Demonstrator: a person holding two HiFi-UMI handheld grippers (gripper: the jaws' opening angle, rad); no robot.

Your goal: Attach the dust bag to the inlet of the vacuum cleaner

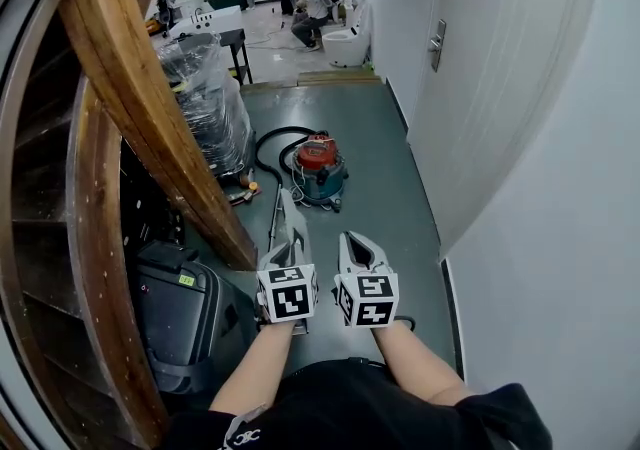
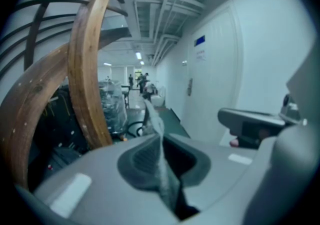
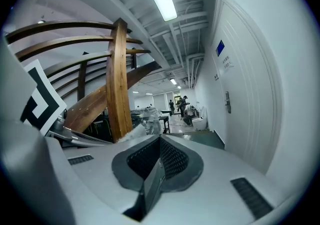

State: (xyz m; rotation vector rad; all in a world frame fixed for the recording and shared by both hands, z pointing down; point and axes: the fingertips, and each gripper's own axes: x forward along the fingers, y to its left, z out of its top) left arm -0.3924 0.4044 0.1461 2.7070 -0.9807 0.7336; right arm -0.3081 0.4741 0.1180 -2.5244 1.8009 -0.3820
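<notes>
Two claws sit side by side over the green floor (image 1: 392, 153) in the head view. L claw (image 1: 293, 240) pinches a thin grey dust bag (image 1: 286, 206); R claw (image 1: 352, 238) is just beside it. Red vac (image 1: 320, 168) w/ black hose (image 1: 268, 143) stands on the floor farther ahead, apart from the bag, near a big wood beam (image 1: 140, 88).

Left gripper view: jaws pressed on the bag (image 2: 153, 116), which sticks out in front.

Right gripper view: R claw (image 3: 159, 145) is pressed together w/ nothing in it.

Head view downward — gripper views forward
</notes>
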